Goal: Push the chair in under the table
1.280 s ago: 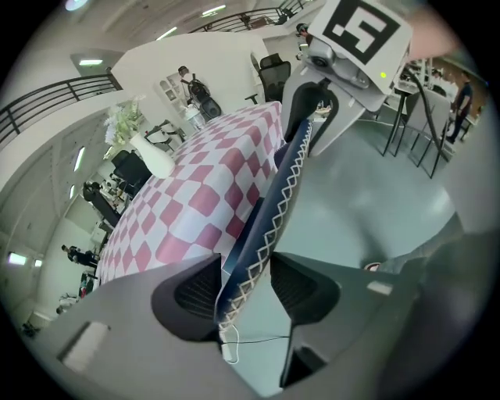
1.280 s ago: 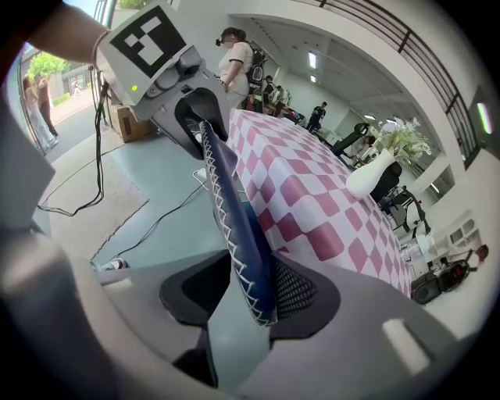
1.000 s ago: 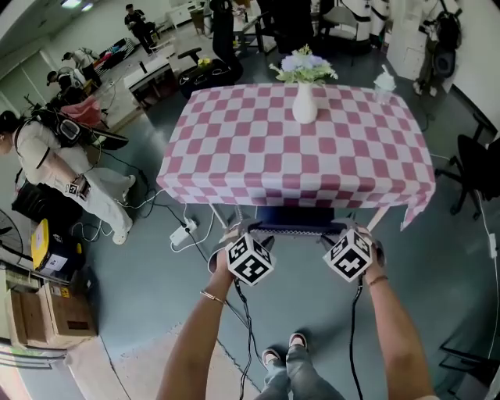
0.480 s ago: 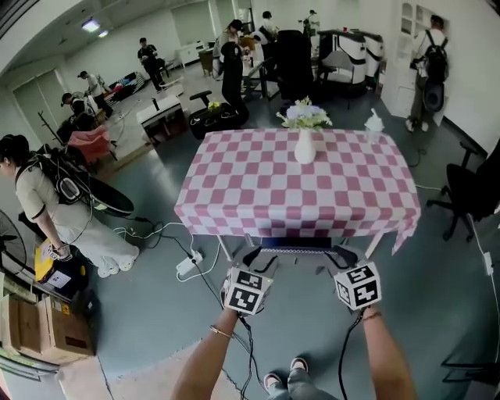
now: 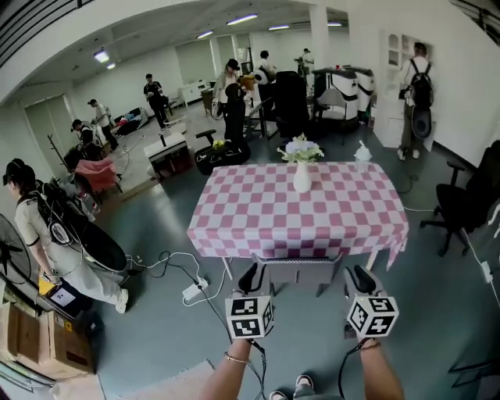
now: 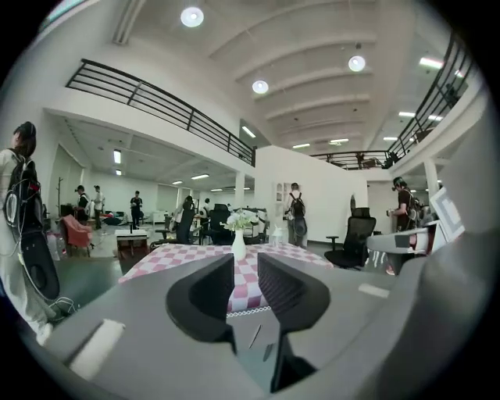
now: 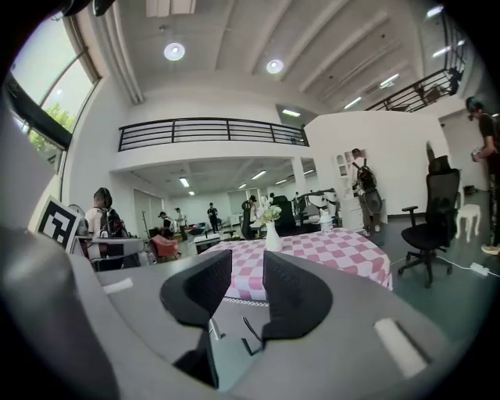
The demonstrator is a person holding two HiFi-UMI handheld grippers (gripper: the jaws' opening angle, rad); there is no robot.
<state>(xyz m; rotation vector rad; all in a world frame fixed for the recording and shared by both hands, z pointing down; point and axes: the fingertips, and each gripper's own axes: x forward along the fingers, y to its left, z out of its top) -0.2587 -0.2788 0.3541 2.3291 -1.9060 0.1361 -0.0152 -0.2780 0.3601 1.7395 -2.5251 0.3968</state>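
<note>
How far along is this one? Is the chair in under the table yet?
Done: the chair sits tucked under the table, with only its backrest showing at the near edge. In hand: nothing. The left gripper and right gripper are off the chair, their jaws having just been closing with nothing between them. Left: apparently nothing.

Big open lab hall, this one, more workshop than office. High white ceiling with round lights (image 6: 192, 16), and a railed mezzanine (image 7: 211, 129) along the wall. The floor (image 5: 156, 328) is bare grey, with cables (image 5: 168, 262) and a power strip (image 5: 192, 293) trailing across it. People in backpack rigs (image 5: 35, 219) stand about among office chairs (image 5: 469, 199), cardboard boxes (image 5: 47, 340) and work desks (image 5: 168, 148). In the middle, a table (image 5: 258, 226) in pink checked cloth carries a vase of flowers (image 5: 301, 173).
</note>
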